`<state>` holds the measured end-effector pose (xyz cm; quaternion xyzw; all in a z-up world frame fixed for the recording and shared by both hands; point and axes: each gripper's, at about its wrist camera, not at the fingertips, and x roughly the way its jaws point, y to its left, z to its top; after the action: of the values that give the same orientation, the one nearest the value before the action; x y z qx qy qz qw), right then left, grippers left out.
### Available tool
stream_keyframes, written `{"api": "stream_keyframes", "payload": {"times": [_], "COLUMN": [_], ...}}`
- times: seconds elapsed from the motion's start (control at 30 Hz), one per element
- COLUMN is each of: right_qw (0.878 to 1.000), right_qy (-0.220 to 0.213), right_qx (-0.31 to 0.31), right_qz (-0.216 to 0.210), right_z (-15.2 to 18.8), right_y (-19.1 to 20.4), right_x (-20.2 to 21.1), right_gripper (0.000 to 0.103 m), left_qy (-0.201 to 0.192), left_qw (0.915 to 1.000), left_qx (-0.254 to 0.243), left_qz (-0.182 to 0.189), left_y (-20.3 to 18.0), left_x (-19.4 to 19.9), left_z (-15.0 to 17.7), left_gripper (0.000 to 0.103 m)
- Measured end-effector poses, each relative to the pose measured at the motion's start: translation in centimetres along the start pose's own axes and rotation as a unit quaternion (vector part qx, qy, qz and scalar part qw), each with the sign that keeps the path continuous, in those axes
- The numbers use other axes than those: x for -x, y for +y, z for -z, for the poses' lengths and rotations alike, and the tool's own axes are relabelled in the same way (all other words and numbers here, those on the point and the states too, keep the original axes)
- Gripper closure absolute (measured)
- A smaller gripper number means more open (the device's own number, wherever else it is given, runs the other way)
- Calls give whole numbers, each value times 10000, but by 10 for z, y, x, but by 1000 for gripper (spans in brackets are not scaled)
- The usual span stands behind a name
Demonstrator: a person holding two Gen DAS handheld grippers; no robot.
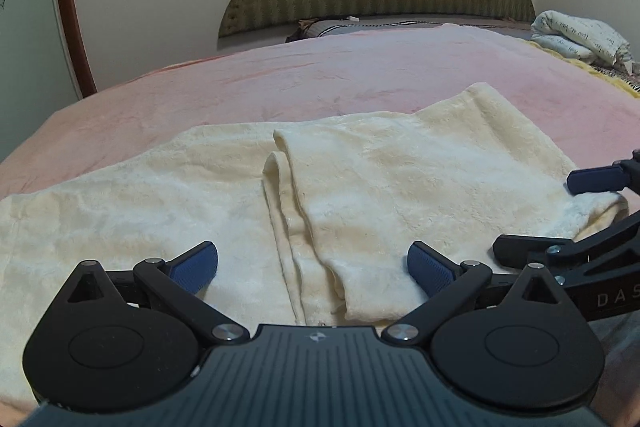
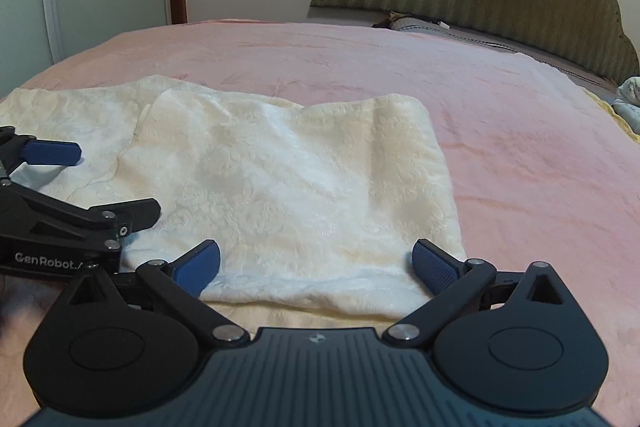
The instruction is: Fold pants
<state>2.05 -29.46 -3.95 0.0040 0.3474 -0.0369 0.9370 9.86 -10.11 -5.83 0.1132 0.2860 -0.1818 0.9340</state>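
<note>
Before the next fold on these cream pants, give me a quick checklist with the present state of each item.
1. Left hand-held gripper open, nothing pinched: ok.
2. Right hand-held gripper open, nothing pinched: ok.
3. Cream pants lying on the pink blanket, one layer already folded over: ok.
4. Folded layer flat and smooth: not ok, it shows soft wrinkles and a raised fold ridge.
5. Edges of the layers lined up: not ok, the lower layer sticks out beyond the upper one toward the left gripper.
6. Bed space beyond the pants free for the next fold: ok.
</note>
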Motion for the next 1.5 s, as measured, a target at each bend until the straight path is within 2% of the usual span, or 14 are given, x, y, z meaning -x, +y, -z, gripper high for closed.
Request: {"api": "stream_keyframes", "payload": {"times": [0.17,0.3,0.43,0.5,0.57,0.7,0.9,1.0,1.1,1.17,1.3,1.37,1.43,1.5], "right_qw": [10000,9998,9997,9996,9997,9993,9988,9983,9986,9959,9741,9655,9635,9628], "right_qy": [6,124,-220,-210,84,-237,-269,-243,-455,-713,-1207,-1383,-1320,-1301], "right_qx": [-23,-61,-87,-120,-122,-62,-398,-538,-169,441,1882,2201,2322,2365], "right_qz": [22,-157,47,135,178,296,71,11,230,326,347,125,-173,-107], "right_z": [4,2,-3,-5,-2,12,13,14,10,11,16,16,13,10], "right_y": [0,-6,-10,-14,-14,-8,-20,-22,-7,15,69,85,94,101], "right_x": [7,16,31,28,13,9,7,9,17,25,38,43,41,34], "right_gripper": [0,0,0,0,0,0,0,0,0,0,1,1,5,5], "left_qy": [-8,-172,-136,-135,-119,-73,-63,-104,-68,-32,-184,-143,-85,-82], "left_qw": [9997,9996,9997,9996,9996,9994,9974,9980,9968,9944,9927,9905,9874,9854], "left_qx": [191,15,40,43,17,61,418,571,752,1002,1193,1365,1573,1688], "left_qz": [148,238,217,225,244,326,585,269,276,339,57,83,174,196], "left_y": [5,8,9,9,8,9,24,32,44,52,62,70,77,81], "left_x": [2,10,7,7,6,5,8,13,14,15,22,23,23,24], "left_z": [4,5,5,5,7,7,7,7,8,8,5,3,2,2], "left_gripper": [0,0,0,0,0,0,0,0,0,0,1,1,2,2]}}
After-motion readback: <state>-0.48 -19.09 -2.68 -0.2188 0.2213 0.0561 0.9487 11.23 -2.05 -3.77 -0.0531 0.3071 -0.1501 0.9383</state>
